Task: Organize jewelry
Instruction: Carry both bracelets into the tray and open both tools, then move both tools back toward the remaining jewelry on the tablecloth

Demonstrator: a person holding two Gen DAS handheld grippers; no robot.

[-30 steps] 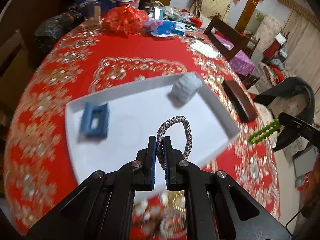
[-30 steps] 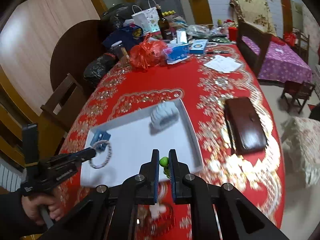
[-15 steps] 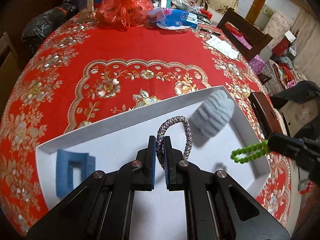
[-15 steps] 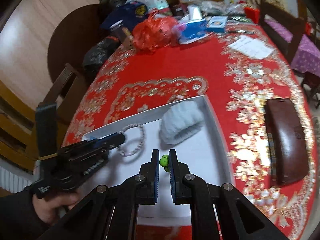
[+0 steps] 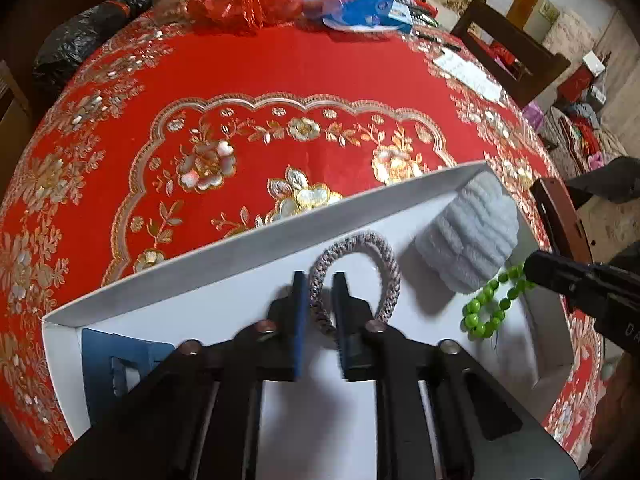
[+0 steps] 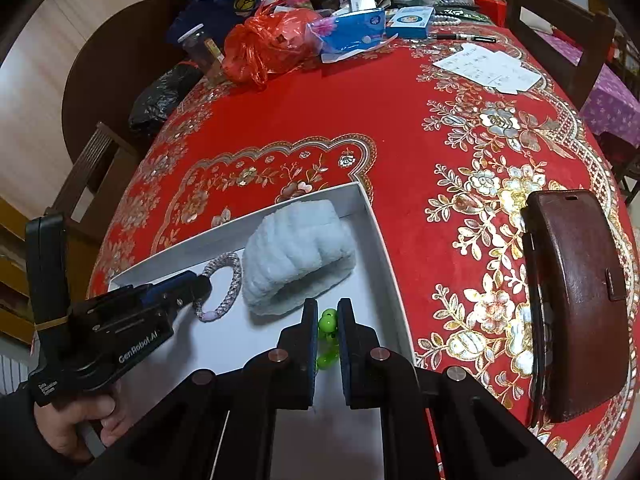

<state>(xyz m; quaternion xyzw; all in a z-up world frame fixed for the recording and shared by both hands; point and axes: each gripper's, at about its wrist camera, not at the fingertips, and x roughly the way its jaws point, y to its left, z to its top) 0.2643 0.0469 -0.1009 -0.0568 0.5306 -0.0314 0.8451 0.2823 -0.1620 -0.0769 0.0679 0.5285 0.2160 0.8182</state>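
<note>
Left wrist view: the left gripper (image 5: 320, 300) is spreading its jaws, and the braided bracelet (image 5: 356, 272) lies between the pads, which no longer seem to press it. Its loop reaches to the far side and right, over the floor of the white tray (image 5: 240, 244), just left of the pale blue fluffy band (image 5: 468, 232). The right gripper (image 6: 324, 320) has its pads nearly pressed together on the green bead bracelet (image 6: 329, 332), which hangs over the tray's near right part, just near of the fluffy band. Each bracelet sits directly under its own gripper, so releasing drops both inside the tray.
</note>
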